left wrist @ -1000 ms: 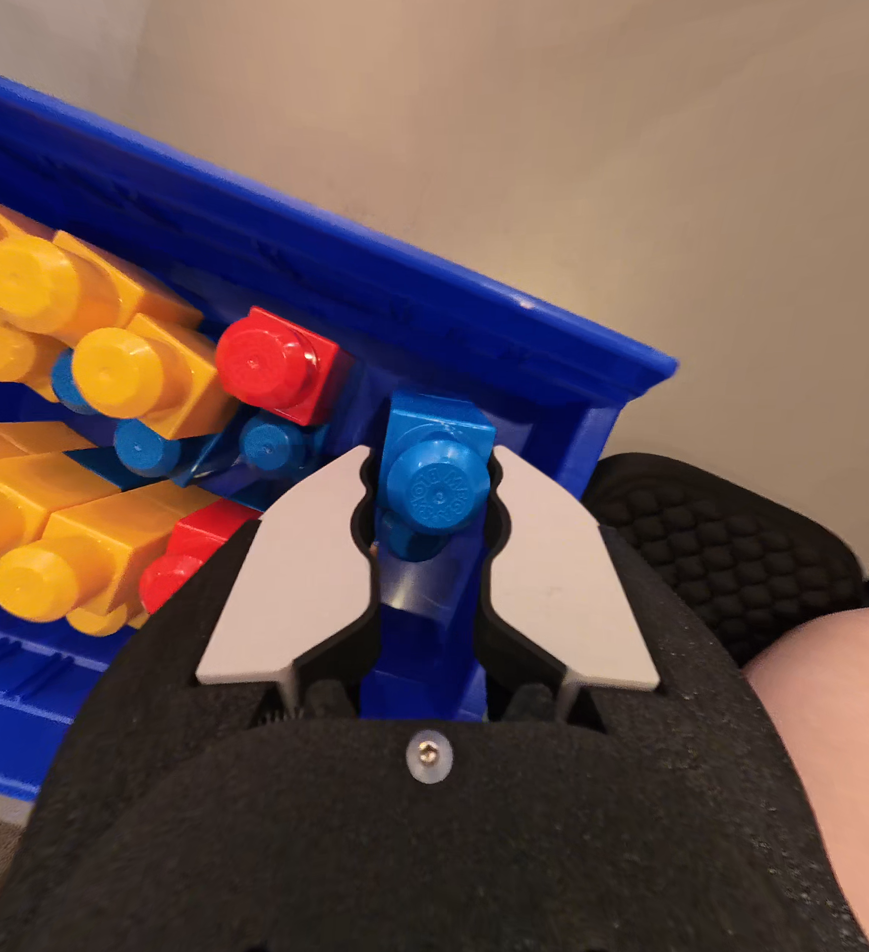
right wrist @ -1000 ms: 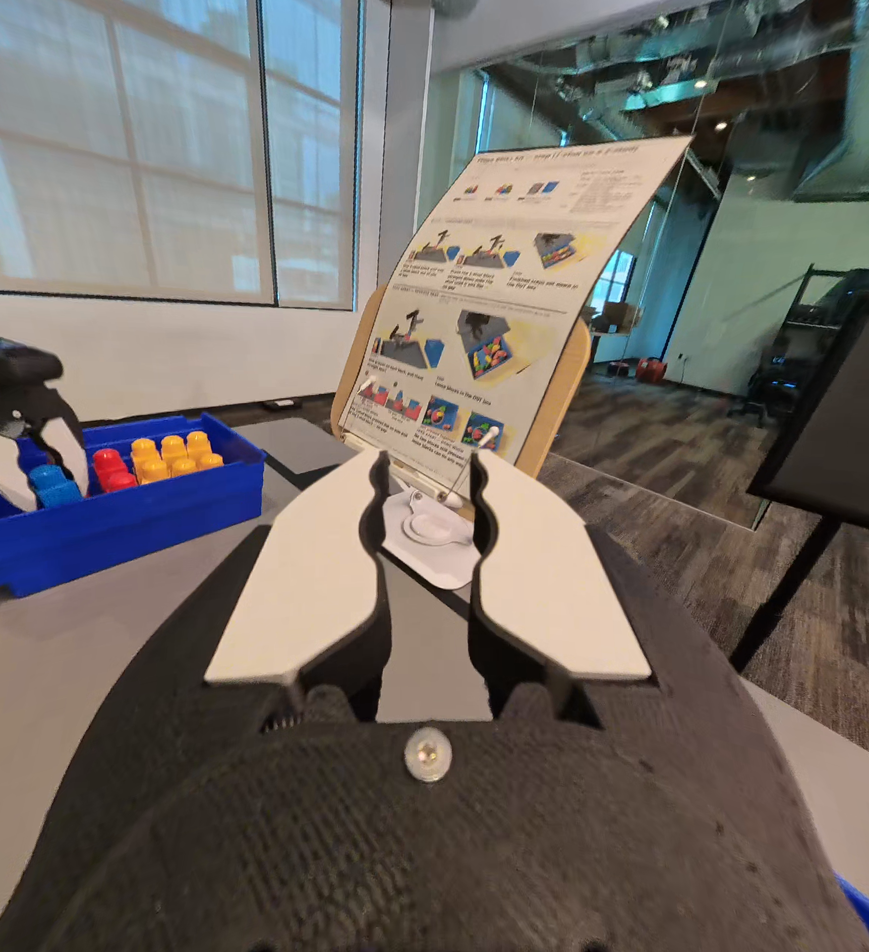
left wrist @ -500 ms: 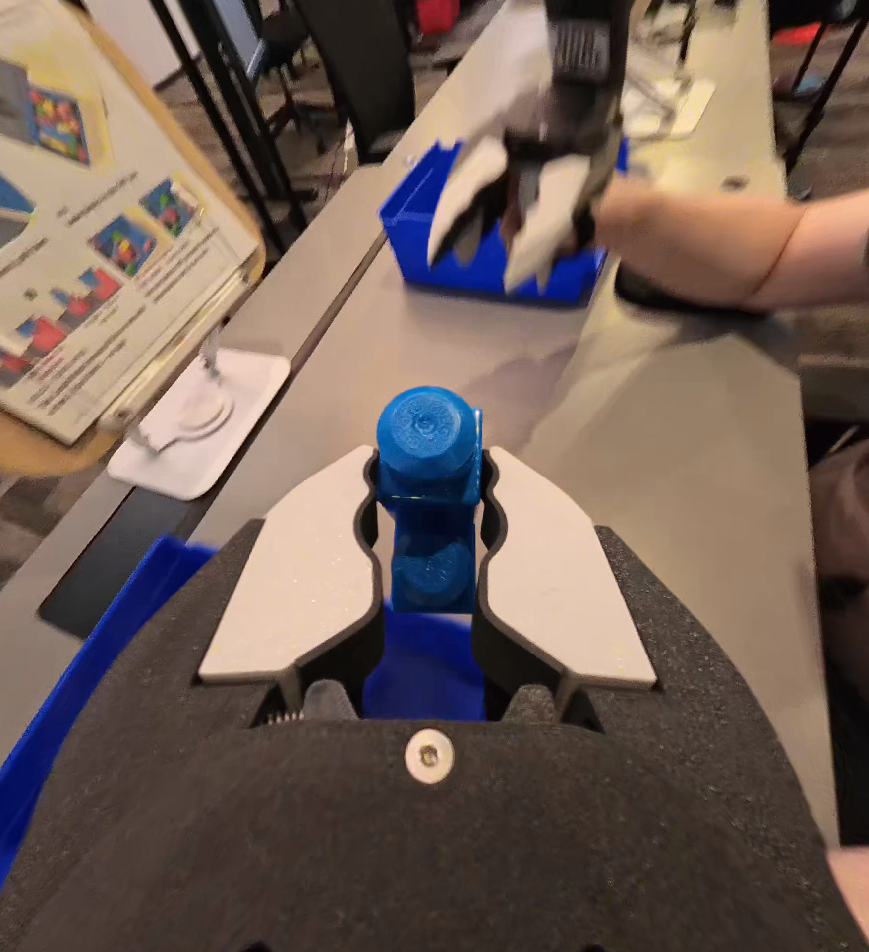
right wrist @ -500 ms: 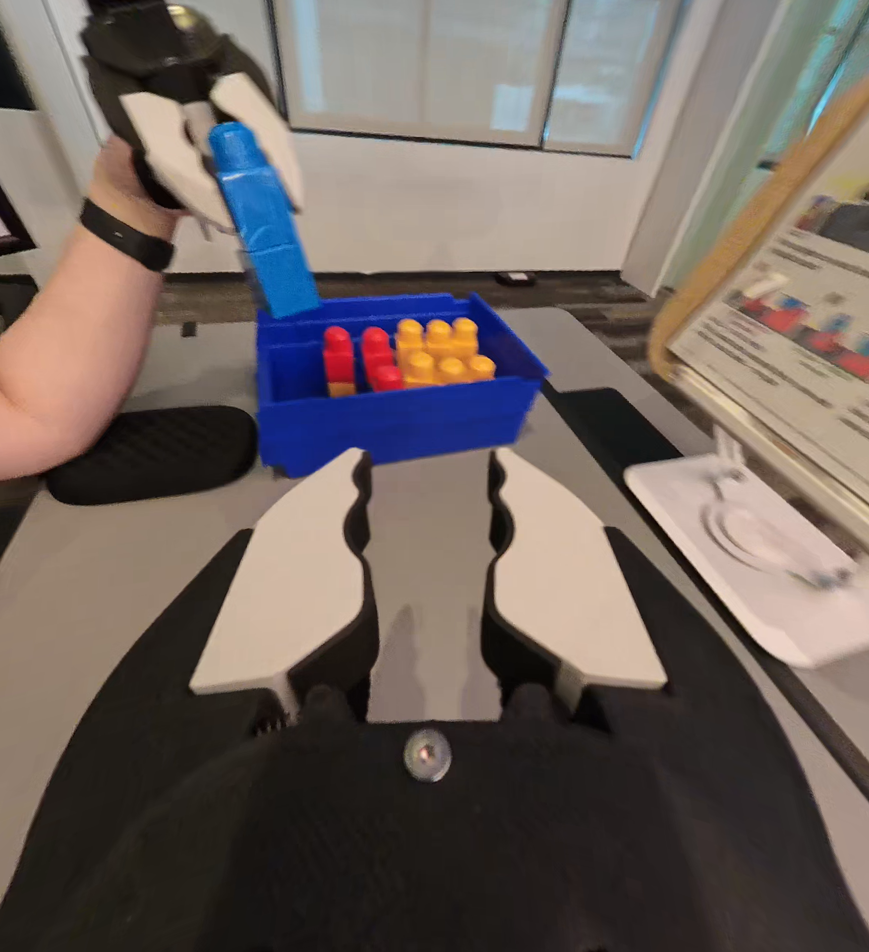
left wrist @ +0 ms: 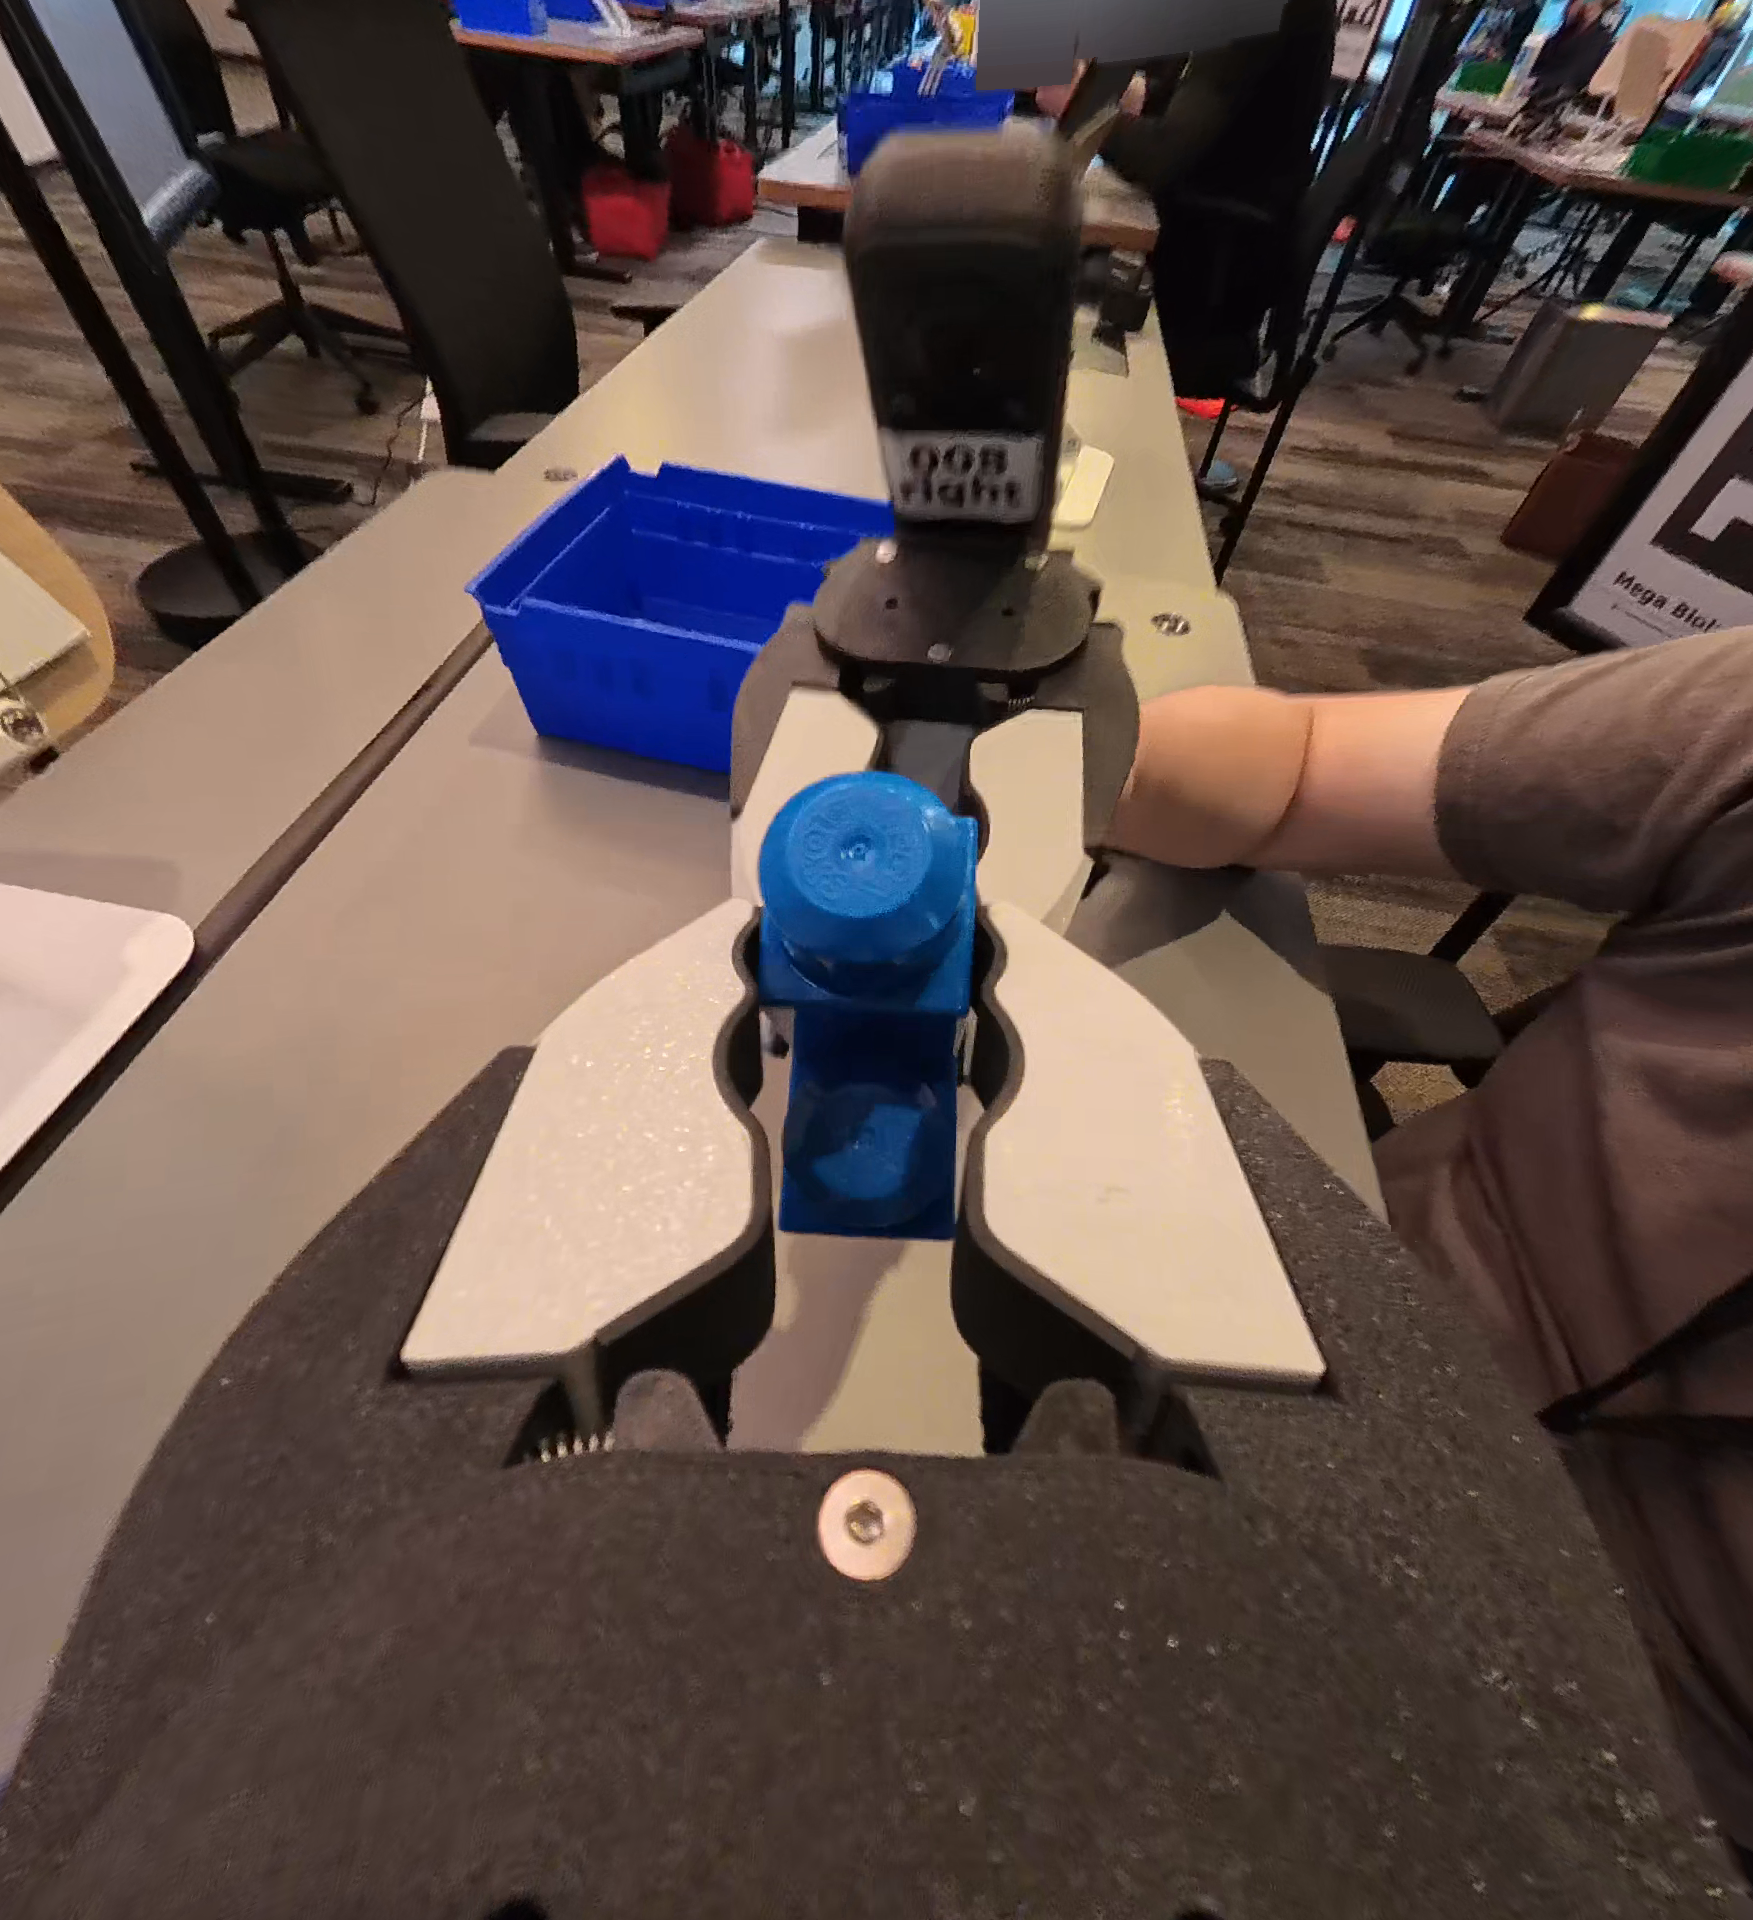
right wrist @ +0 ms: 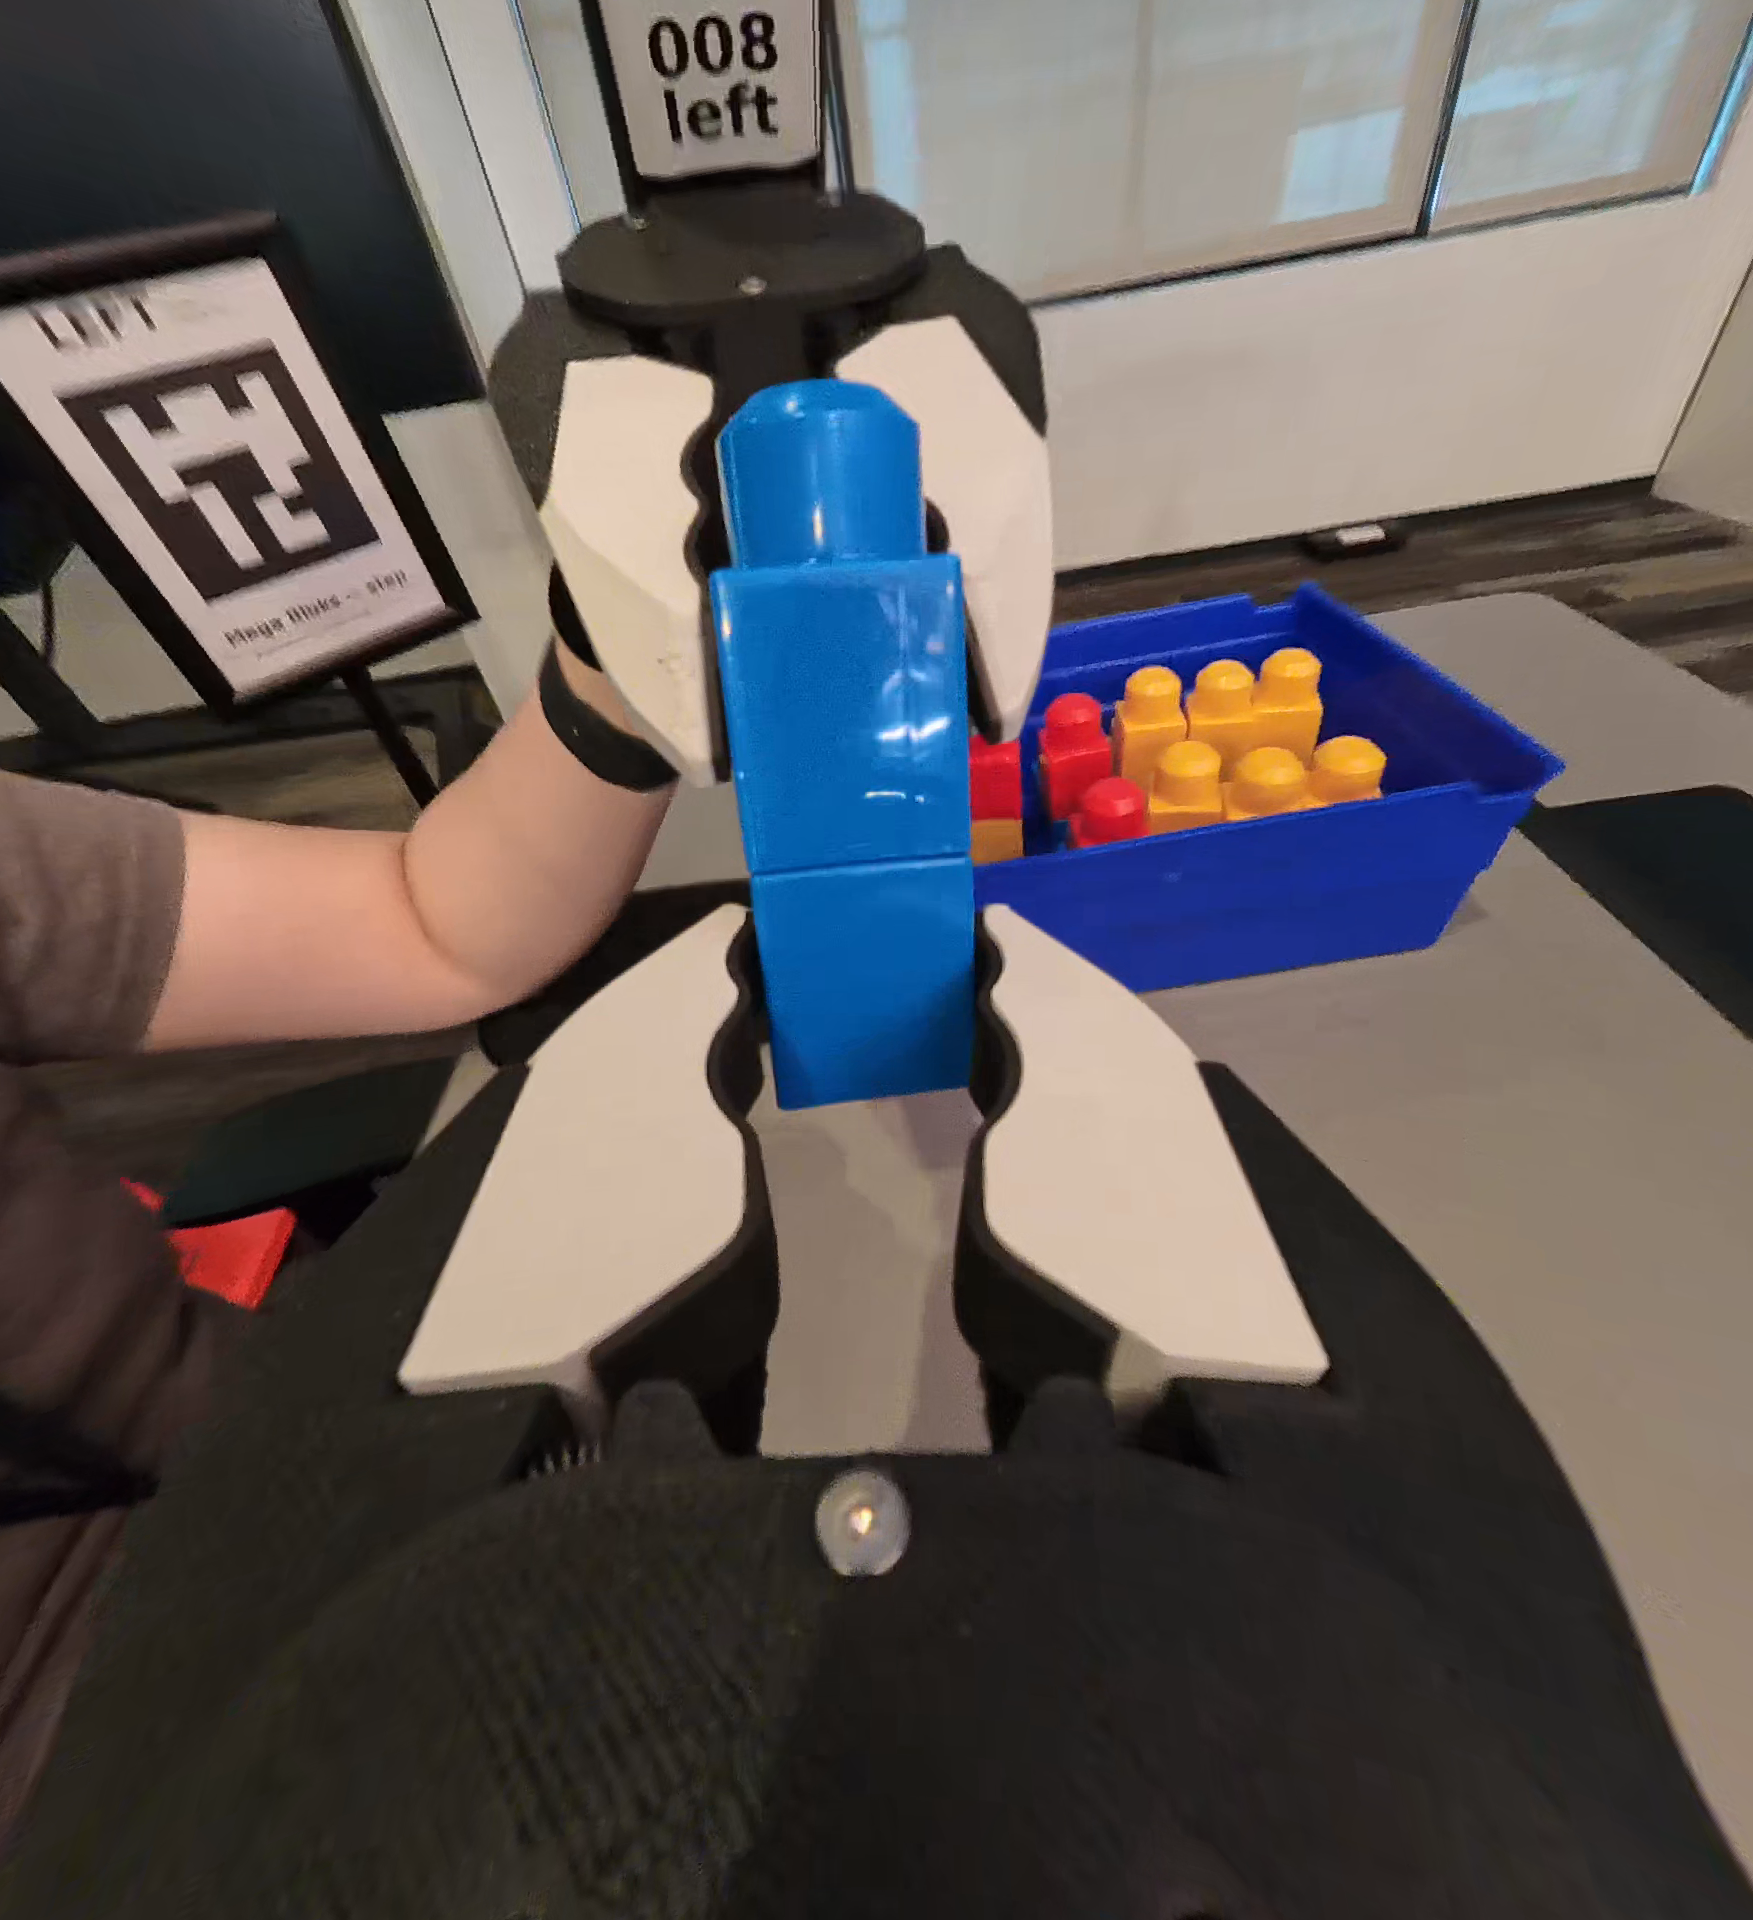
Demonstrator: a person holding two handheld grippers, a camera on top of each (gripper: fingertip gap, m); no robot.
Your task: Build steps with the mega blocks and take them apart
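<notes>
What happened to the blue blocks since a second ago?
The left tool lifted the two joined blue blocks out of the full bin and carried them to mid-table. The right tool swung round to meet them, and its fingers now flank the lower block; whether they grip it is unclear. The left tool's hold on the blocks, the red and yellow blocks and the empty bin stayed as they were.

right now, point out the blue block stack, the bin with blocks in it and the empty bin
blue block stack [right wrist: 846, 727], right wrist view, upper block's glossy side
bin with blocks [right wrist: 1267, 894], right wrist view, front wall
empty bin [left wrist: 623, 675], left wrist view, front wall
</notes>
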